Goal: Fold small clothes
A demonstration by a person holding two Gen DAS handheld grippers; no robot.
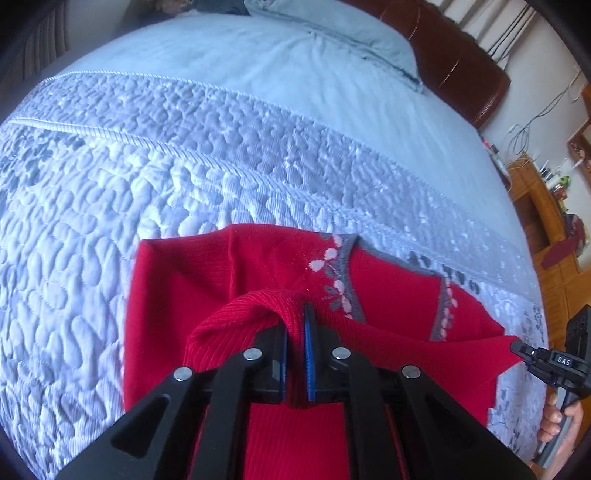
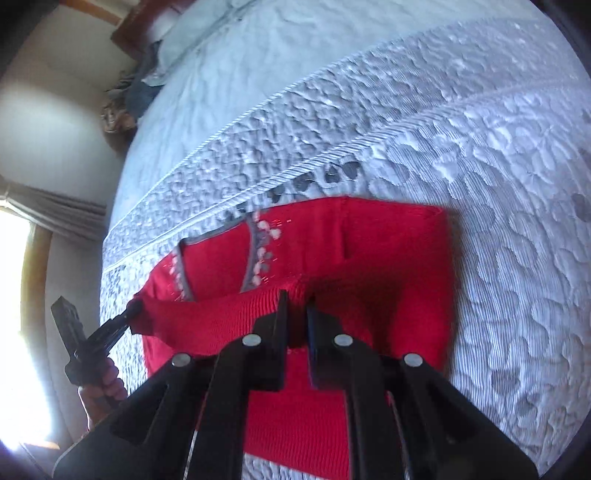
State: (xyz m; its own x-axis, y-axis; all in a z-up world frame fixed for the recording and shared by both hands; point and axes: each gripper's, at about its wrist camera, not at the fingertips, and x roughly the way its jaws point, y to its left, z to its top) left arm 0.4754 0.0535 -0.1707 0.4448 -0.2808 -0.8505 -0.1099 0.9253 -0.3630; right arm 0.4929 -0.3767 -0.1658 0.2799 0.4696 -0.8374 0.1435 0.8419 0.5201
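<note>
Fold in hand: left tongs and right tongs each pinch sweater hem over bed; next, lay hem onto the far edge.

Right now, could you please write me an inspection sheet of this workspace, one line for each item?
Surface: bed with pale blue quilted bedspread.
Job's things: red knitted garment with grey and pink trim, partly lifted, far part resting on the bedspread.
Clutter: blue pillow at the head of the bed; dark bundle beside it.
Grippers: left hand-held gripper shut on the ribbed red edge; right hand-held gripper shut on the same edge.
Cables: loose wires by the wall.
Surroundings: brown headboard, wooden shelf, curtain by a bright window.
</note>
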